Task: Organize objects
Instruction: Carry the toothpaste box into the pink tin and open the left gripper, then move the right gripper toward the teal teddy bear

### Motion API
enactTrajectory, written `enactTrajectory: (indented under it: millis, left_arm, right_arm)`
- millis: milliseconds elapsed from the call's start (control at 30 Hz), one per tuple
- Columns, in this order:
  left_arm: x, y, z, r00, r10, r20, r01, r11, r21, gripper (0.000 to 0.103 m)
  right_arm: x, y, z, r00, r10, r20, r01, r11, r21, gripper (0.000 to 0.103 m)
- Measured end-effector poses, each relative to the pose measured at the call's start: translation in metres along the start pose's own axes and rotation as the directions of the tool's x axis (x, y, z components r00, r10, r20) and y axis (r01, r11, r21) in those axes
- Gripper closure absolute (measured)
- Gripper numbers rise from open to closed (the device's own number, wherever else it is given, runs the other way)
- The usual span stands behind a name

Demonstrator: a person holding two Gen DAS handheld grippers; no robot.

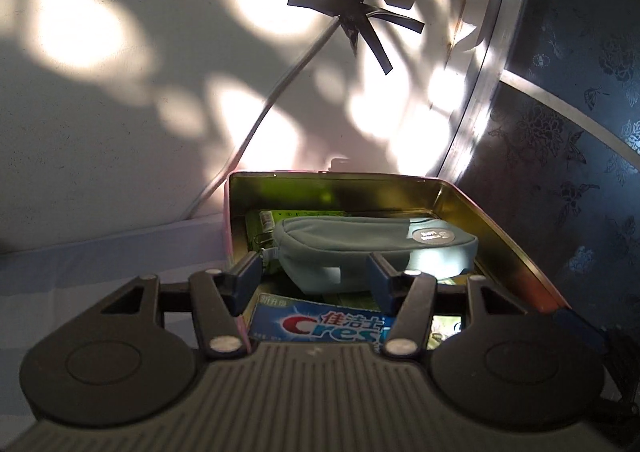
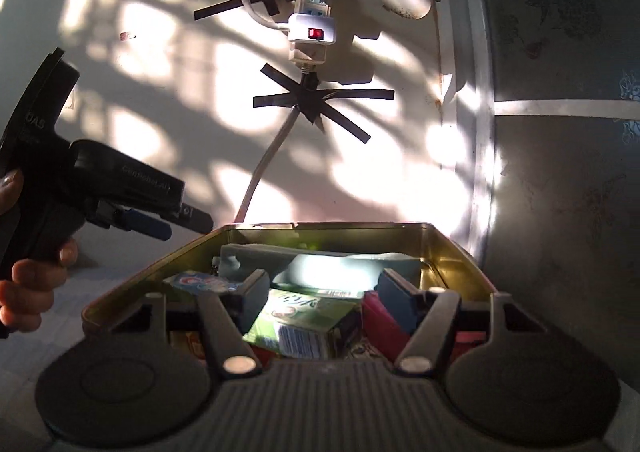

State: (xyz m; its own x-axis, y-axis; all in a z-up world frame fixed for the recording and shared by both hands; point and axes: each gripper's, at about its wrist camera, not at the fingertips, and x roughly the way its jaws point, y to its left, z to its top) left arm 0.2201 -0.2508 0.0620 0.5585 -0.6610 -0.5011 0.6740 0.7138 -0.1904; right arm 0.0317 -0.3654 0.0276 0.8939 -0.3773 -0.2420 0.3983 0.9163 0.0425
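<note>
Ribbed black gripper [image 1: 312, 272] over glossy gold tin [image 1: 472, 207].

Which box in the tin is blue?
The Crest toothpaste box, lying in the tin nearest the left gripper. The other box is green.

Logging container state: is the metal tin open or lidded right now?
Open. The tin shows its gold inner walls with no lid over it, and the grey pouch and Crest box lie exposed inside. Both views agree.
</note>
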Motion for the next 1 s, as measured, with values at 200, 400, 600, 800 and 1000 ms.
enactTrajectory:
  millis: [200, 400, 600, 800, 1000]
  left_arm:
    - [-0.033, -0.015, -0.005, 0.999, 0.040, 0.013, -0.040, 0.999, 0.011, 0.044]
    - [-0.068, -0.039, -0.028, 0.992, 0.125, 0.005, -0.125, 0.989, 0.076, 0.044]
    - [-0.102, -0.047, -0.070, 0.985, 0.169, -0.017, -0.166, 0.979, 0.122, 0.043]
    - [-0.127, -0.031, -0.115, 0.963, 0.264, -0.050, -0.255, 0.955, 0.151, 0.042]
    - [-0.143, 0.002, -0.144, 0.931, 0.356, -0.085, -0.344, 0.931, 0.126, 0.042]
  right_arm:
    - [-0.013, -0.003, 0.003, 1.000, 0.013, 0.017, -0.014, 0.999, 0.040, 0.041]
    - [-0.049, -0.001, 0.002, 0.999, 0.035, 0.001, -0.035, 0.995, 0.095, 0.041]
    - [-0.078, 0.004, -0.012, 0.994, 0.084, -0.075, -0.071, 0.984, 0.161, 0.041]
    - [-0.083, 0.015, -0.037, 0.959, 0.187, -0.215, -0.128, 0.957, 0.262, 0.041]
    - [-0.079, 0.039, -0.057, 0.898, 0.287, -0.333, -0.178, 0.930, 0.321, 0.041]
